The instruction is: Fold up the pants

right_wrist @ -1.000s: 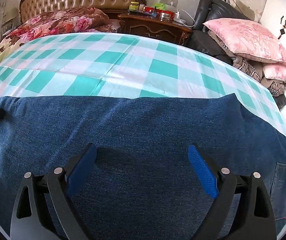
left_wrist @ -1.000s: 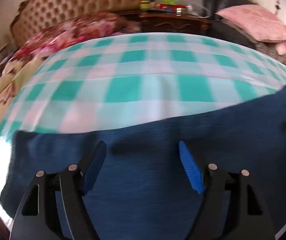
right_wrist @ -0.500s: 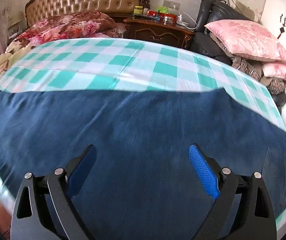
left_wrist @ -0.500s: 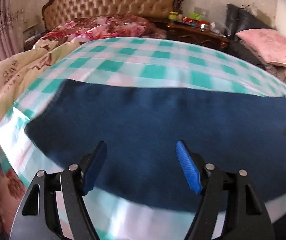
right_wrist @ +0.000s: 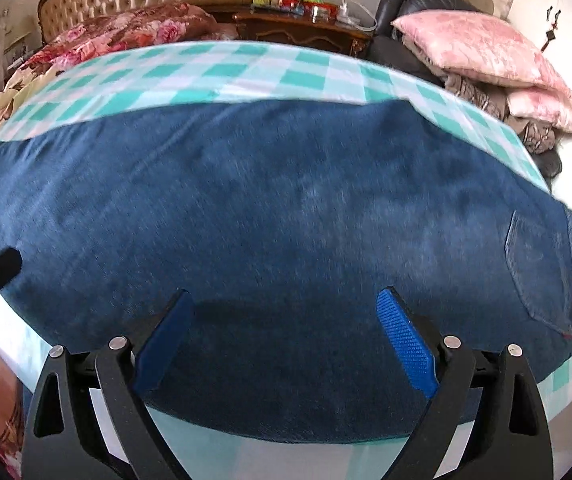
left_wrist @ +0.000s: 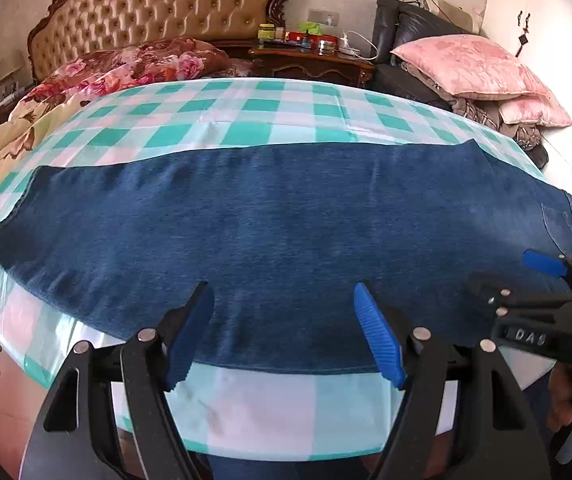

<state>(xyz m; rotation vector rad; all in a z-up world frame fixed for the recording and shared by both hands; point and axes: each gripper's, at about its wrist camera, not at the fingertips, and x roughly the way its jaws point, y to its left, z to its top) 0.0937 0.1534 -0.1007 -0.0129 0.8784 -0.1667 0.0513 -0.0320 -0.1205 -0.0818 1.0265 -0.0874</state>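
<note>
Denim pants (left_wrist: 286,216) flat on checked cloth (left_wrist: 246,120), beyond both open jaws

Blue denim pants (right_wrist: 286,208) lie flat across the green-checked cloth (right_wrist: 222,68). Above their near edge the right hand-held gripper (right_wrist: 286,320) hovers, jaws wide with nothing between. Pink pillows (right_wrist: 482,44) sit beyond the pants' pocket end.

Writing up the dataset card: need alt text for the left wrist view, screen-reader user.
Dark blue jeans lie flat, lengthwise, on a teal-and-white checked cloth, with the left gripper open above their near edge, holding nothing. The right gripper enters from the right, over the pocket end. Behind are a tufted headboard and pink pillows.
</note>
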